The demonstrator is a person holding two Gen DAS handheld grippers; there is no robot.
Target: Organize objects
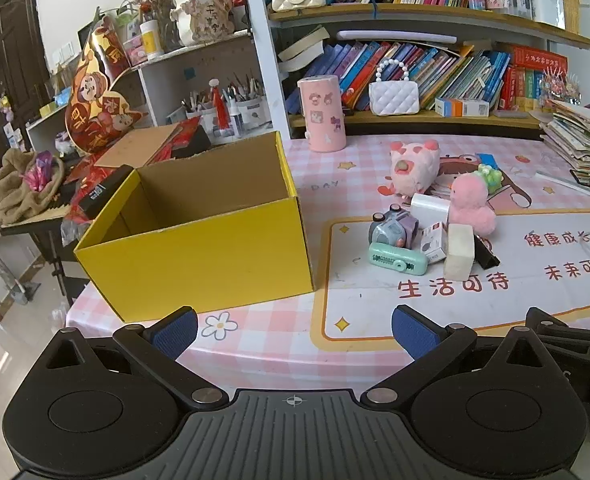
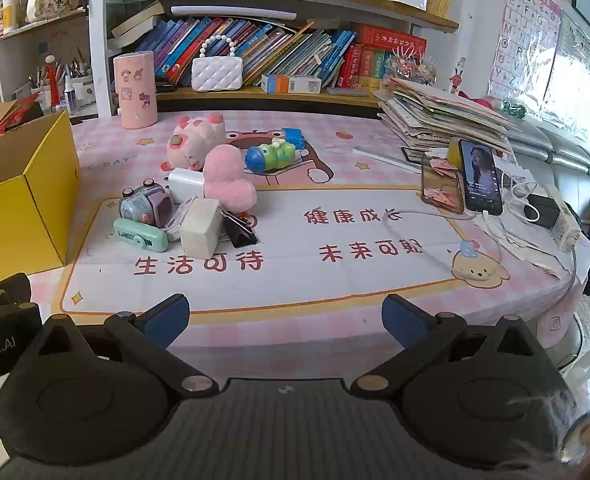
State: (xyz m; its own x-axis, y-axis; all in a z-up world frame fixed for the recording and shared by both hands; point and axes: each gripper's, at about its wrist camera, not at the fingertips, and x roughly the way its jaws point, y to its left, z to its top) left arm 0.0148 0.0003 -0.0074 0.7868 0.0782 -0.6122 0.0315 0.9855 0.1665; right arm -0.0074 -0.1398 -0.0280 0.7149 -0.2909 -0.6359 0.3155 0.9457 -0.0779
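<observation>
Left wrist view, gripper: the left gripper [image 1: 294,330] is hovering low over the near table edge; its blue ribbed pads [image 1: 177,332] are standing wide apart with nothing between them.
Left wrist view, box: a yellow cardboard box [image 1: 199,256] is sitting open-topped on the pink checked tablecloth [image 1: 279,344], just ahead and left; its brown inside is showing no contents.
Left wrist view, pile: right of the box, small objects are clustering together; a mint-green plastic case [image 1: 397,264], a purple toy camera [image 1: 393,228], a white block [image 1: 459,256], a fluffy pink plush [image 1: 471,204].
Right wrist view, gripper: the right gripper [image 2: 285,318] is also hanging with its jaws spread and empty.
Right wrist view, pile: the same cluster is lying ahead and left, the white block [image 2: 201,232] nearest.
Only in the right wrist view: a lit phone [image 2: 480,178] is leaning upright by a paper stack; a blue-and-green toy [image 2: 271,156] is showing fully.
Only in the left wrist view: the box's interior.
</observation>
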